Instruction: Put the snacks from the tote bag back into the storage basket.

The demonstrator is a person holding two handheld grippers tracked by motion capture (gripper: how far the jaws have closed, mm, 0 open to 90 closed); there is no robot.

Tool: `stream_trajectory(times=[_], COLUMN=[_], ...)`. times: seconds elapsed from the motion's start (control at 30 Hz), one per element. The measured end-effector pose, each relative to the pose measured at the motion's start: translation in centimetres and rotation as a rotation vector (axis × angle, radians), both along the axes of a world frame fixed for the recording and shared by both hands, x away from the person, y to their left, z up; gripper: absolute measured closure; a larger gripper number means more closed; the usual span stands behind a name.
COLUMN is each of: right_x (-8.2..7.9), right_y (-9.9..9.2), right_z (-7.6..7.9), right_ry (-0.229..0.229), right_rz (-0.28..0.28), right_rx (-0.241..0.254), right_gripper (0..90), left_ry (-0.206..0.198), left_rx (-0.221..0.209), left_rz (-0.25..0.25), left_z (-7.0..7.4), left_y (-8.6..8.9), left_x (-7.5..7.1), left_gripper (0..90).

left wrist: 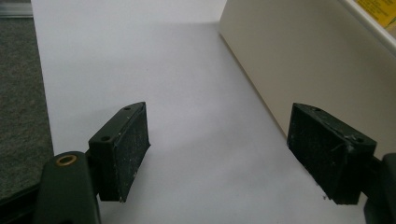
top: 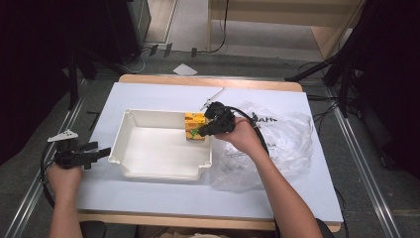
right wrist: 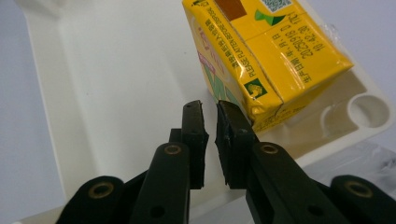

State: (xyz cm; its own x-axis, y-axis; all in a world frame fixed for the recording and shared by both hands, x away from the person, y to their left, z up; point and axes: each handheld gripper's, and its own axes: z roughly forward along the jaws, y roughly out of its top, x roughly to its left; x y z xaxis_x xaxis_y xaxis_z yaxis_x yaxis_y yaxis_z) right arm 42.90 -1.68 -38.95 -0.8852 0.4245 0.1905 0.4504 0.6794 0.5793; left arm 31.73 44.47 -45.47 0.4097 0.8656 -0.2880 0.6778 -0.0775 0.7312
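A yellow drink carton (top: 194, 126) (right wrist: 261, 56) stands in the far right corner of a white plastic tub (top: 163, 173) (right wrist: 93, 70). My right gripper (top: 200, 133) (right wrist: 210, 105) reaches over the tub's right rim. Its jaws stand a narrow gap apart with nothing between them, and one jaw lies close against the carton's lower corner. My left gripper (top: 104, 151) (left wrist: 219, 135) rests low over the white tabletop just outside the tub's left wall (left wrist: 299, 60), jaws wide open and empty.
A crumpled clear plastic bag (top: 282, 139) lies right of the tub under my right forearm. A thin white stick (top: 212, 98) lies behind the tub. The white table board (top: 163, 198) ends near my left hand, with grey floor beyond.
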Motion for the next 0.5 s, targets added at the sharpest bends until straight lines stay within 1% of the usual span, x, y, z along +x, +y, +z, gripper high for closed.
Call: stream_trajectory(times=[0.13,0.2,0.27,0.33,0.5], right_x=[-0.2,-0.3,-0.3,-0.5,-0.7], right_y=[-0.1,0.0,0.0,-0.1,-0.4], right_z=[0.2,0.4,0.6,1.0,1.8], right_ry=[0.005,0.011,0.006,0.008,0.008], right_rz=[0.004,0.015,0.031,0.033,0.047], right_rx=[0.003,0.002,0.007,0.019,0.023], right_gripper=[79.2,74.6,70.8,67.7,59.8], left_ry=[0.000,0.000,0.000,0.000,0.001], left_rx=[-0.001,-0.001,-0.002,-0.002,-0.002], left_rz=[-0.002,-0.003,0.001,0.002,0.001], left_z=[0.0,0.0,0.0,0.0,0.0], left_y=[0.0,0.0,0.0,0.0,0.0], left_x=[0.0,0.0,0.0,0.0,0.0], left_gripper=[22.1,22.1,22.1,22.1,22.1])
